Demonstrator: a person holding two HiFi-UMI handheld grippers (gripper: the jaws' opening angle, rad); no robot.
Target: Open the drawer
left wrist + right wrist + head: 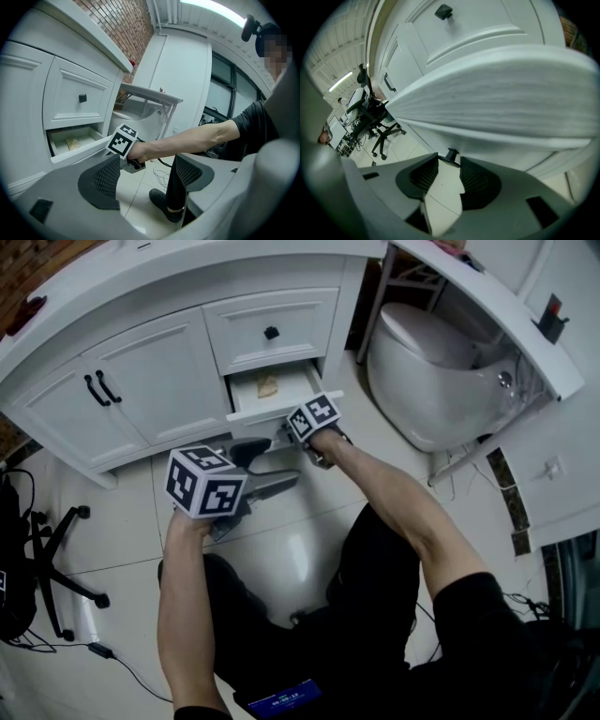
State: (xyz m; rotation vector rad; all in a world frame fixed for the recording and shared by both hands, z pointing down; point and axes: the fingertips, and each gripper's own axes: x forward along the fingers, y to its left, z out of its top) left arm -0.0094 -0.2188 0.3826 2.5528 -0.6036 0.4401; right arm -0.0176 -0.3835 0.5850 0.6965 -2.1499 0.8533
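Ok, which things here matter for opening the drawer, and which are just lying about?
Job:
lower drawer
its knob
right hand-held gripper

Lying about:
upper drawer
toilet
chair
left hand-held gripper, idle

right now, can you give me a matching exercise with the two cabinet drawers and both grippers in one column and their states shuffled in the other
Things
1. upper drawer
2. lower drawer
3. left gripper
4. right gripper

States
A. jaws closed on a small black knob
B. pushed fully in
C. jaws apart, nothing between them
D. pulled partway out

Pairs: 1-B, 2-D, 3-C, 4-A
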